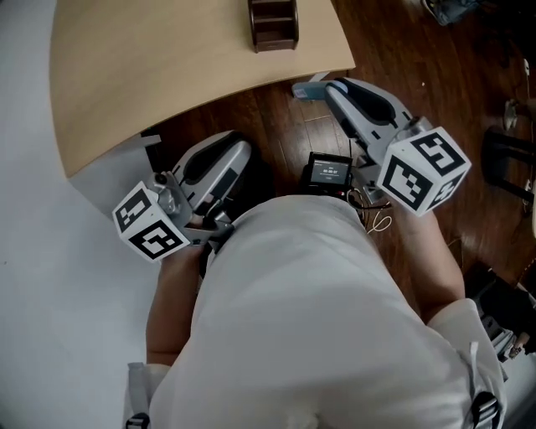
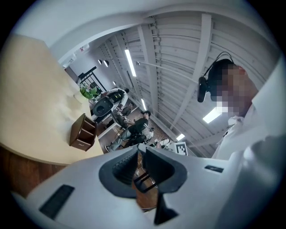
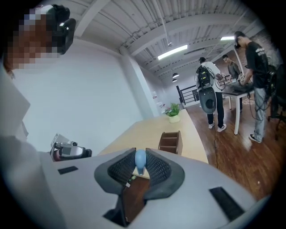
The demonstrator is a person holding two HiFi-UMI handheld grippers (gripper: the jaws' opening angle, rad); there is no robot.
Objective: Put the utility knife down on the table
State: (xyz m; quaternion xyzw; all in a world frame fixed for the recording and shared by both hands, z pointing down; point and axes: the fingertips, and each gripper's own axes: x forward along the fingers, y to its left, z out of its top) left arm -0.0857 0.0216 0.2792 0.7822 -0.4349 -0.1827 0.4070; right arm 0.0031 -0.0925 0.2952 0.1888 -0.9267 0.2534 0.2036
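Right tool (image 3: pixel 139 154) clamps utility knife (image 3: pixel 140 163) (end-on).

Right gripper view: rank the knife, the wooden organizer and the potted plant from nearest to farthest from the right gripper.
1. Knife: between the right gripper's jaws.
2. Organizer: on the table, just ahead, slightly right.
3. Plant: at the table's far end.

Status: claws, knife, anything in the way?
Right claw shut on blue utility knife, just off table edge. Left claw shut, empty. Wooden organizer on table, farther in.
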